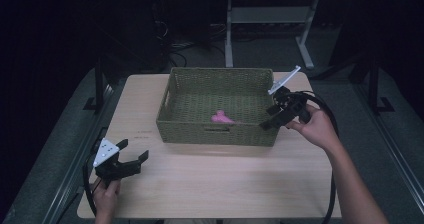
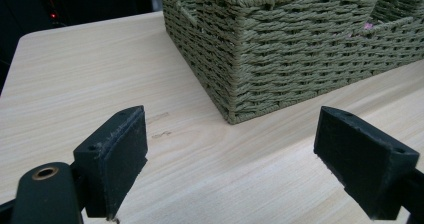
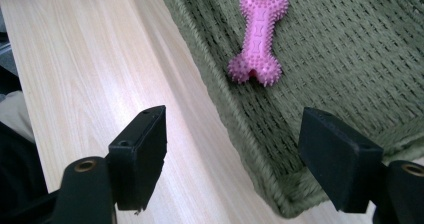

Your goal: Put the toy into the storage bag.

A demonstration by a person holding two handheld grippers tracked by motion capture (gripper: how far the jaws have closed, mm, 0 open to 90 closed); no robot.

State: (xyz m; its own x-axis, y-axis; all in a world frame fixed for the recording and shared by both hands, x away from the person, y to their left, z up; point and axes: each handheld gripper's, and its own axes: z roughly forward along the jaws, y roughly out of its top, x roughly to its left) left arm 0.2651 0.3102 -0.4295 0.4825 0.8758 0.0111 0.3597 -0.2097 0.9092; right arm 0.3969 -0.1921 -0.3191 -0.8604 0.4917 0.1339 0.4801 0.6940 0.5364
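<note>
A green woven basket [image 1: 176, 127] stands at the middle of the wooden table [image 1: 210, 184]. A pink spiky bone toy [image 1: 220, 117] lies on the basket's floor near its front wall; the right gripper view shows the toy [image 3: 258, 37] beyond the jaws. My right gripper [image 1: 274, 117] hovers open above the basket's front right corner [image 3: 280, 204], nothing between its fingers. My left gripper [image 1: 133, 152] stands open low over the table's front left, apart from the basket [image 2: 280, 49], and holds nothing.
A hand and forearm [image 1: 340, 164] reach in from the bottom right. Black cables trail from both grippers. Bare tabletop [image 2: 75, 84] stretches left of the basket and in front of it. Dark floor and a metal frame [image 1: 270, 19] lie beyond the table.
</note>
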